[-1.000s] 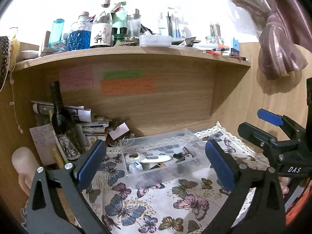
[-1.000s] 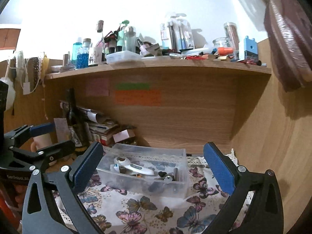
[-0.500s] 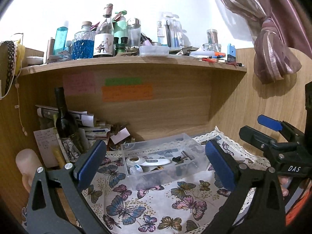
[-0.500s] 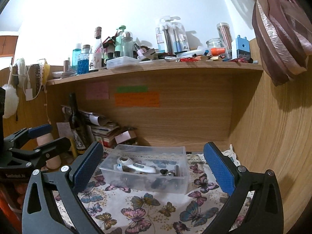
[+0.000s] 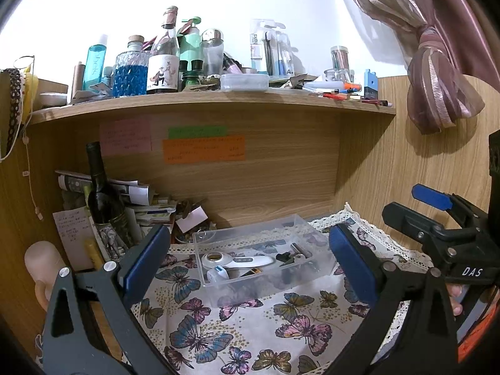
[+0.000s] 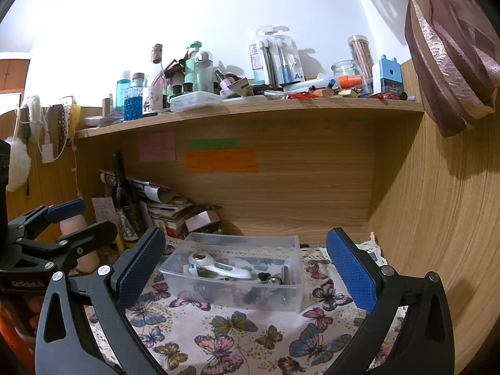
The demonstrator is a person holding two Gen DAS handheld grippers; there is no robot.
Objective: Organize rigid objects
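Now, left gripper (image 5: pixel 247 264): you held it wide, empty — pulled back, presumably to survey.
Right gripper (image 6: pixel 245 268): likewise wide, empty.
Clear box (image 6: pixel 232 273): sat on the butterfly cloth (image 6: pixel 218 340) under the shelf (image 6: pixel 250 109), gathering the small rigid items.
White handled tool (image 5: pixel 237 261): lay flat inside — long axis along the box, round head toward your left.

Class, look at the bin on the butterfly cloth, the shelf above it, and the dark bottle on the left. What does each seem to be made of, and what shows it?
Bin: clear plastic, probably; its contents show through slightly cloudy walls.
Shelf: wood or wood-look laminate; matte grain lines.
Dark bottle: likely glass; glossy highlights.
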